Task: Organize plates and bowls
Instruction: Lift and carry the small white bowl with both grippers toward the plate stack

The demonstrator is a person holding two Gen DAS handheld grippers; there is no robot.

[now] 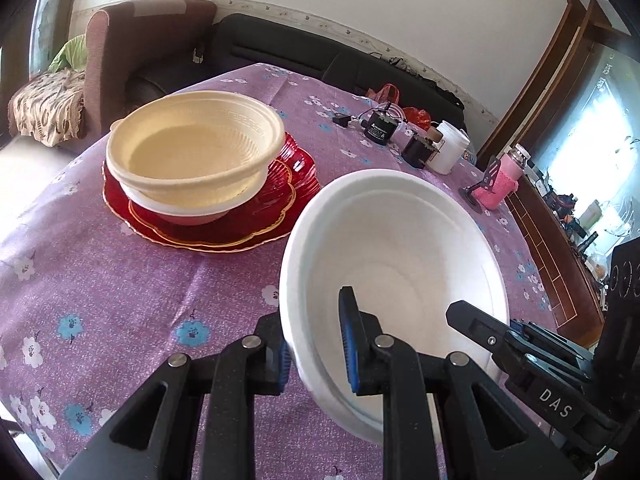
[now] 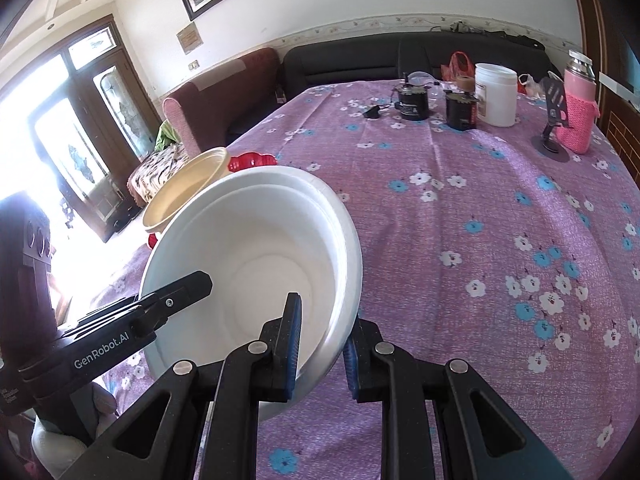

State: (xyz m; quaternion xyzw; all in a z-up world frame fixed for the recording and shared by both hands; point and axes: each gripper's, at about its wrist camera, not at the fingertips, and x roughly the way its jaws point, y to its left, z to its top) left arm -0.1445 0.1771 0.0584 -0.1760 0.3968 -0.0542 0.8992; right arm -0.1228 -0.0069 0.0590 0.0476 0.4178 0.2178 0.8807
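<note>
A white foam bowl (image 1: 400, 248) hangs above the purple flowered tablecloth (image 1: 120, 280), held from two sides. My left gripper (image 1: 316, 344) is shut on its near-left rim, one pad inside and one outside. My right gripper (image 2: 320, 344) is shut on the white foam bowl (image 2: 260, 248) at its right rim, and shows in the left wrist view as a black finger (image 1: 476, 320) over the far rim. Further left stands a stack: a cream bowl (image 1: 192, 148) nested in a white bowl (image 1: 188, 208) on red plates (image 1: 276, 204). The cream bowl (image 2: 188, 188) peeks out behind the held one.
At the far side of the table stand two black cylinders (image 2: 414, 100), a white jar (image 2: 496, 94), a pink-sleeved flask (image 2: 578, 112) and a phone stand (image 2: 554, 120). A dark sofa (image 2: 360, 60) and a brown armchair (image 1: 132, 52) sit beyond the table edge.
</note>
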